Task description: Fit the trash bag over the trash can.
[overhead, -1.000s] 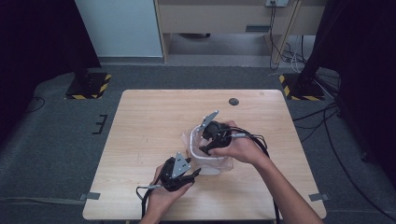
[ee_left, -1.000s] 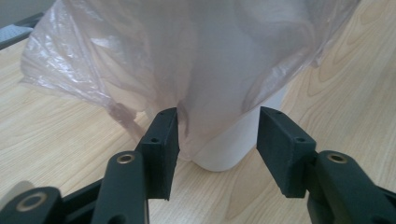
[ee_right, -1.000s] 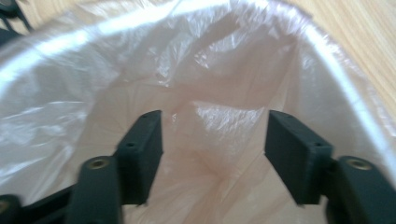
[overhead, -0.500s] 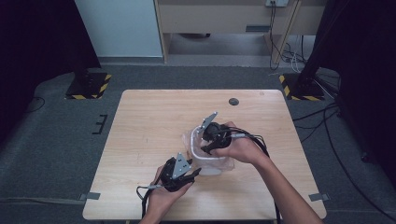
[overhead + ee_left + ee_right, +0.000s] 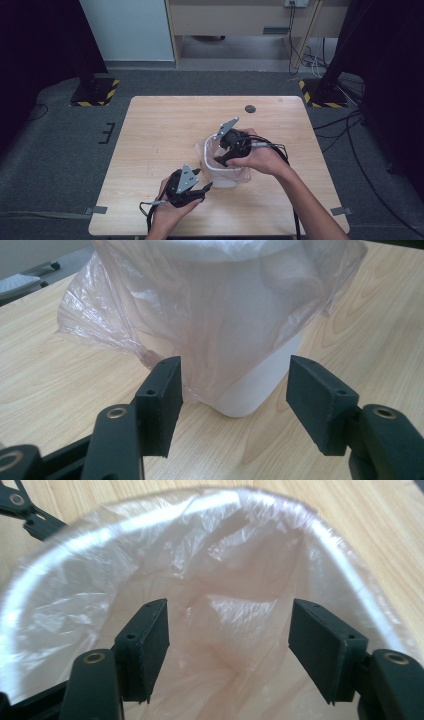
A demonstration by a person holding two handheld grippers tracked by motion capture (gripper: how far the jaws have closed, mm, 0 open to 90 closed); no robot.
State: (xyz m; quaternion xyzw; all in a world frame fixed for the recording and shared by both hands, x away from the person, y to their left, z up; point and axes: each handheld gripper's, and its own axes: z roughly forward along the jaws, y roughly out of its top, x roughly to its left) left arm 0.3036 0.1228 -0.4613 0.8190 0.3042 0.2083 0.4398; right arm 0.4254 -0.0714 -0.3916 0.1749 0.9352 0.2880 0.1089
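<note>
A small white bin (image 5: 223, 171) stands on the wooden table, lined with a thin clear pinkish plastic bag (image 5: 210, 315) that hangs over its rim and down its sides. My right gripper (image 5: 224, 159) hovers over the bin's mouth, jaws open, looking down into the bag's inside (image 5: 225, 615). My left gripper (image 5: 204, 187) sits low at the bin's near left side, open, with the draped bag and the bin's lower wall (image 5: 260, 385) just ahead of its jaws. Nothing is held in either gripper.
A small dark round disc (image 5: 250, 108) lies near the table's far edge. Bare wooden tabletop (image 5: 160, 130) spreads to the left and behind the bin. Cables trail from both grippers toward the near edge.
The right gripper has shifted slightly over the bin's mouth. The left gripper has stayed almost still by the bin's near side.
</note>
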